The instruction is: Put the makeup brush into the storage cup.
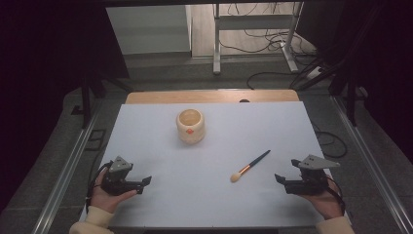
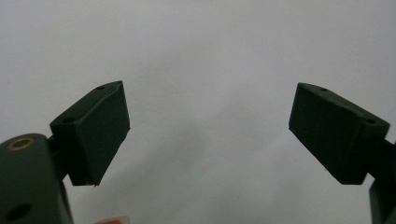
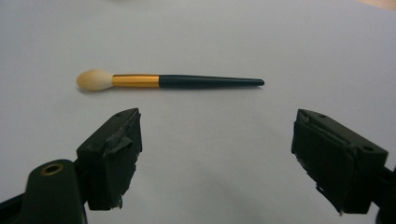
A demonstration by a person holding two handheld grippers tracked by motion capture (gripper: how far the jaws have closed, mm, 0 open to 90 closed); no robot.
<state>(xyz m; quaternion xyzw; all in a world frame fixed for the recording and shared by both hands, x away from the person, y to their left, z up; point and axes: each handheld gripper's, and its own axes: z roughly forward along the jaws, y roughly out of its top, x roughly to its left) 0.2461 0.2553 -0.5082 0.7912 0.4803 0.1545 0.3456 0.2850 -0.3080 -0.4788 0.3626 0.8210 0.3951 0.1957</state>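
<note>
Both jaws wide and empty: left hand-held gripper (image 1: 146, 181) near left, right hand-held gripper (image 1: 278, 178) just beside the brush (image 1: 249, 166) on the counter (image 1: 146, 136)

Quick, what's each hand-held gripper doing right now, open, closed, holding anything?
Left hand-held gripper: open, holding nothing.
Right hand-held gripper: open, holding nothing; the makeup brush lies ahead of it.

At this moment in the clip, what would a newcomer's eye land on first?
Probably the makeup brush, lying flat on the white table with its pale bristles toward the person, just ahead of the open right gripper. Next comes the round cream-coloured cup, upright near the table's far middle. The left gripper rests open at the near left, nothing between its jaws.
</note>
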